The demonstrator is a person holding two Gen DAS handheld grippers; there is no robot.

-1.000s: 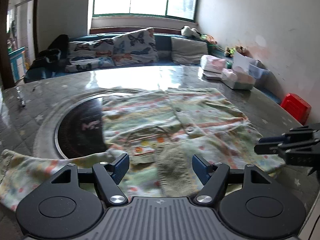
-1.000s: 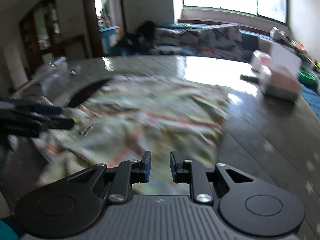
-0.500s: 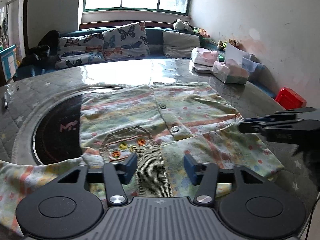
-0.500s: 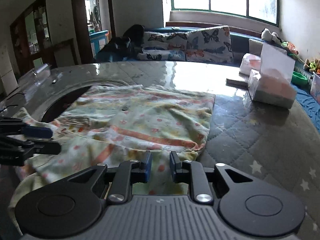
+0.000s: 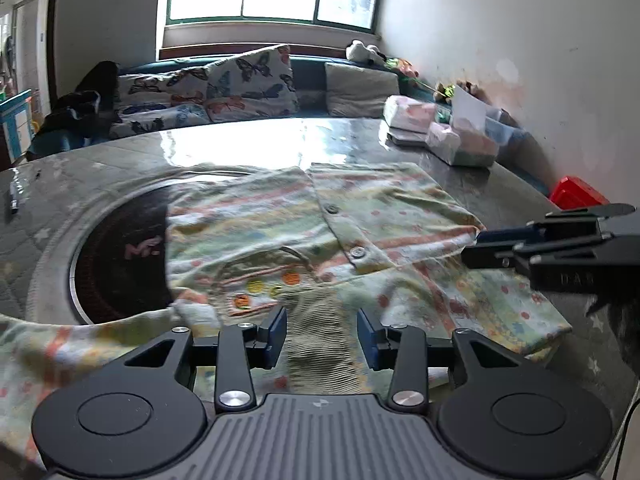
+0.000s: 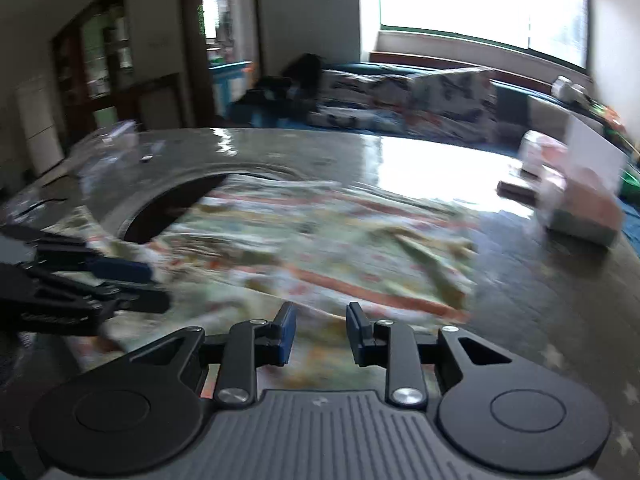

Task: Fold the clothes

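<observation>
A pale green child's shirt (image 5: 304, 232) with stripes, dots and buttons lies spread face up on the round table (image 5: 248, 148). Its ribbed collar (image 5: 320, 332) sits between the jaws of my left gripper (image 5: 322, 336), which is open and low over it. One sleeve (image 5: 52, 344) trails off to the left. My right gripper (image 6: 318, 334) is open over the shirt's right sleeve (image 6: 320, 340); the right wrist view is blurred. It also shows at the right of the left wrist view (image 5: 540, 240). The left gripper shows at the left of the right wrist view (image 6: 80, 284).
A dark round inset (image 5: 120, 256) lies in the table under the shirt's left side. Tissue packs and boxes (image 5: 452, 136) stand at the table's far right. A pen-like item (image 5: 14, 196) lies at the far left. A sofa with cushions (image 5: 240, 88) is behind.
The right gripper's jaws have opened wider and it has swung, blurring its view. The left gripper has narrowed a little from a second ago and stays over the collar.
</observation>
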